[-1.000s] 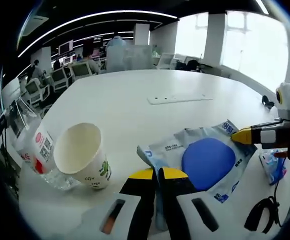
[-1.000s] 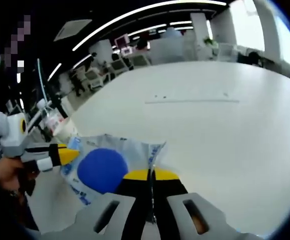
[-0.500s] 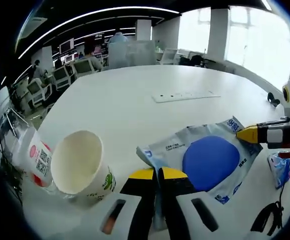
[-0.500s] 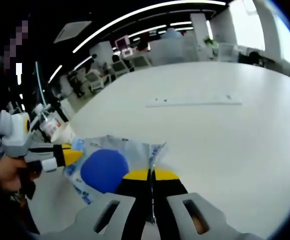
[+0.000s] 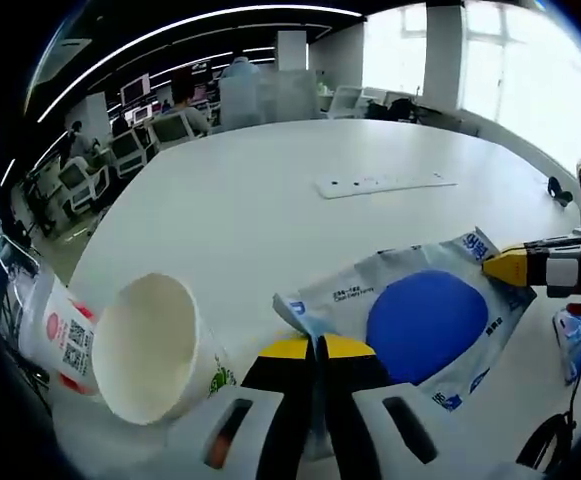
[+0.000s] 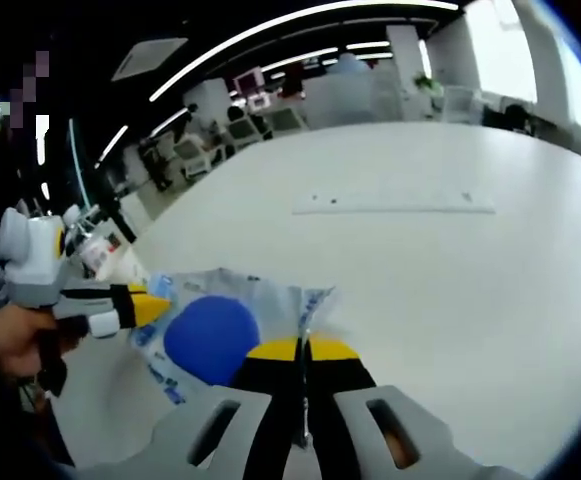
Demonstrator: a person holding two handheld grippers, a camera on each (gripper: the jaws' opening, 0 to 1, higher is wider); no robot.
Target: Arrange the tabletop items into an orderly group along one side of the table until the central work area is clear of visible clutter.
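In the left gripper view, my left tongs [image 5: 317,347] are clenched on one corner of the blue-and-white packet [image 5: 420,320], with a paper cup [image 5: 150,350] lying tipped beside it on the worktop [image 5: 270,190]. In the right gripper view, my right tongs [image 6: 303,350] pinch the packet's [image 6: 210,335] opposite edge. I judge this to be mid-carry; next, probably set it down by the cup at the worktop's side.
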